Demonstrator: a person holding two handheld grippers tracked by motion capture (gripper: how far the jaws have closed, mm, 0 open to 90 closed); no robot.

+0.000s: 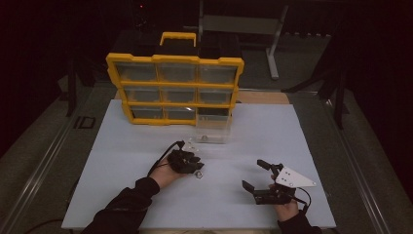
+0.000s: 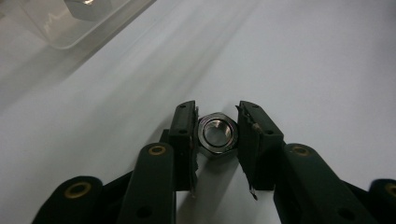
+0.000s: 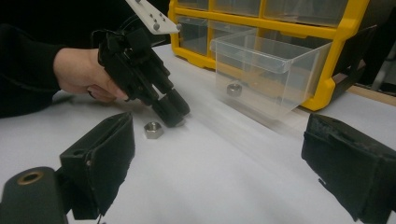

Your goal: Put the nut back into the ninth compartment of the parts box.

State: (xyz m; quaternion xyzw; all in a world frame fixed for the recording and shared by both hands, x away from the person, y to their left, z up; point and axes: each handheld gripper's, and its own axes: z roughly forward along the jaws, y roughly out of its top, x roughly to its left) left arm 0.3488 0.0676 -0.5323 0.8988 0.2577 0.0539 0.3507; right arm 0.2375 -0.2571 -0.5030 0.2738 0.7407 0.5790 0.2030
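Observation:
In the left gripper view a steel hex nut (image 2: 217,135) lies flat on the white table, and my left gripper (image 2: 217,140) has both pads against its sides. From the right gripper view, the left gripper (image 3: 172,115) points steeply down at the table in a person's hand, and a hex nut (image 3: 153,129) lies just beside its tip. My right gripper (image 1: 254,174) hovers at the front right, open and with nothing in it. A clear plastic drawer (image 1: 213,129) stands on the table in front of the organiser, with one nut (image 3: 233,88) inside.
A yellow organiser (image 1: 175,87) with several clear drawers stands at the back of the white table (image 1: 122,146); its lower right slot is open. Bare tabletop stretches between the two grippers and to the right.

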